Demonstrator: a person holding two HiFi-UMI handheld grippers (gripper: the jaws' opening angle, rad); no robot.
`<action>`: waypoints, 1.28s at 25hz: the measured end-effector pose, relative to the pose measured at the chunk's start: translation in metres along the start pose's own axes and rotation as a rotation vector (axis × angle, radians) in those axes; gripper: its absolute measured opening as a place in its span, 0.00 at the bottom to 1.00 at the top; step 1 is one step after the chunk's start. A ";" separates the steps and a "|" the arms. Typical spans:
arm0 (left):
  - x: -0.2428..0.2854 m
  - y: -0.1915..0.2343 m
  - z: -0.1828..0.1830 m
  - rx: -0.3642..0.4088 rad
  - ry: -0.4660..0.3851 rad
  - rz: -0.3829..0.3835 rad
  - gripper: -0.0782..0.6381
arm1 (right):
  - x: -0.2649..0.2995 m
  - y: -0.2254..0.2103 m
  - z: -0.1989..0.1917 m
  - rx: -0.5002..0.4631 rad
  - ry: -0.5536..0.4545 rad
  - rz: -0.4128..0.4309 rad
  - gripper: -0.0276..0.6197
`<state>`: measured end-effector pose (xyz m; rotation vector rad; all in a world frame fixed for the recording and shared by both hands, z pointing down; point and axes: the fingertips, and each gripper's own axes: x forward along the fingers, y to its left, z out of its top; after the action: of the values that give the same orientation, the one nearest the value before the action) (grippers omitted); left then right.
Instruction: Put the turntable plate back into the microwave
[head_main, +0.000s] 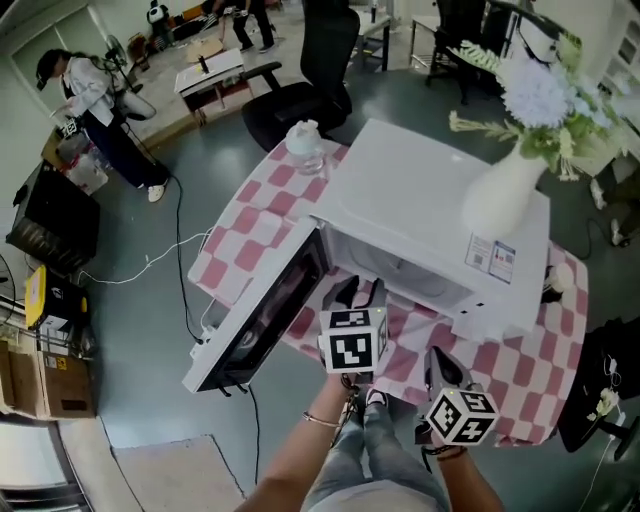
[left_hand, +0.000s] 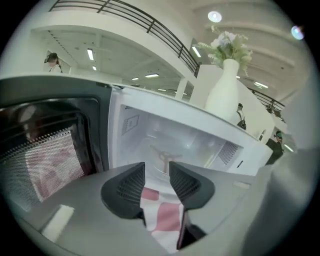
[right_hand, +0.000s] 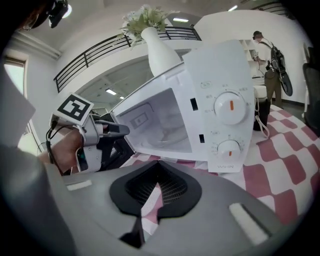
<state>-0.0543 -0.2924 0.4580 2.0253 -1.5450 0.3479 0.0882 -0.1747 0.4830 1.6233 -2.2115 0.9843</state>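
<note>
Head view: white microwave (head_main: 420, 200) on pink-checked table (head_main: 520, 370), door open, cavity floor hidden under its roof.
Left gripper view: left gripper (left_hand: 157, 167) jaws half apart, empty; clear glass turntable plate (left_hand: 164, 160) faint on cavity floor.
Right gripper view: right gripper (right_hand: 157, 170) pinched closed, empty; "WAHIN" legible below round dials (right_hand: 231, 106).

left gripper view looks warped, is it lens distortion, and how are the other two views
Left gripper view: yes, fisheye bends the railing and microwave top, corners vignetted; head view: vase washed out and soft; right gripper view: dials sharp, edges curved, dark rim.
</note>
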 end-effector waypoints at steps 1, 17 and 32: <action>-0.009 -0.002 0.002 -0.001 -0.008 -0.005 0.32 | 0.000 0.005 0.006 -0.008 -0.008 0.009 0.06; -0.132 -0.001 0.031 0.017 -0.185 0.053 0.11 | -0.042 0.048 0.069 -0.078 -0.133 0.096 0.06; -0.149 0.000 0.048 -0.052 -0.249 0.030 0.11 | -0.056 0.075 0.125 -0.163 -0.264 0.127 0.06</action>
<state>-0.1055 -0.2011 0.3420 2.0680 -1.7145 0.0665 0.0649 -0.1991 0.3310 1.6368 -2.5188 0.6274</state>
